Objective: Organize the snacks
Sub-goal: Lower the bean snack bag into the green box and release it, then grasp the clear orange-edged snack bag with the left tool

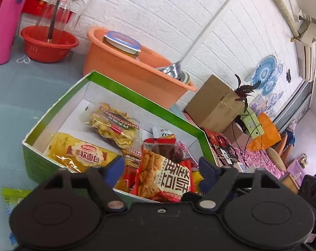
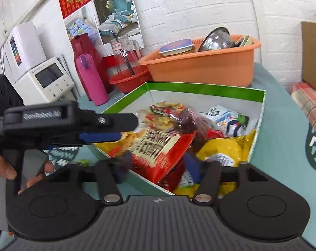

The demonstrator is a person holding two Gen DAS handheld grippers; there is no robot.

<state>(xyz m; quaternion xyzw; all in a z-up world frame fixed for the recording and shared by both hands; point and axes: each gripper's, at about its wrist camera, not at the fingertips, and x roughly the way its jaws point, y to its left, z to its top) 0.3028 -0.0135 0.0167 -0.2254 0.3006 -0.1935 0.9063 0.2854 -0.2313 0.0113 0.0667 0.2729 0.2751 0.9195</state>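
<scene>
A green box (image 1: 137,98) with a white inside stands on the table and holds several snack packs. Among them are a yellow bread pack (image 1: 80,154), a clear pack of yellow biscuits (image 1: 114,127) and a red-and-white pack (image 1: 168,179). My left gripper (image 1: 161,171) is open over the box's near rim, its blue pads either side of the red-and-white pack without pressing it. My right gripper (image 2: 158,167) is open at another side of the box (image 2: 199,87), over the same red-and-white pack (image 2: 158,146). A white-and-blue pack (image 2: 229,119) lies further in.
A green-yellow pack (image 1: 13,194) lies on the table outside the box. Behind the box are an orange basin (image 2: 199,67) with bowls, a red basket (image 1: 47,44), a pink flask (image 2: 91,79) and a white appliance (image 2: 45,79). A cardboard box (image 1: 214,104) sits beyond the table.
</scene>
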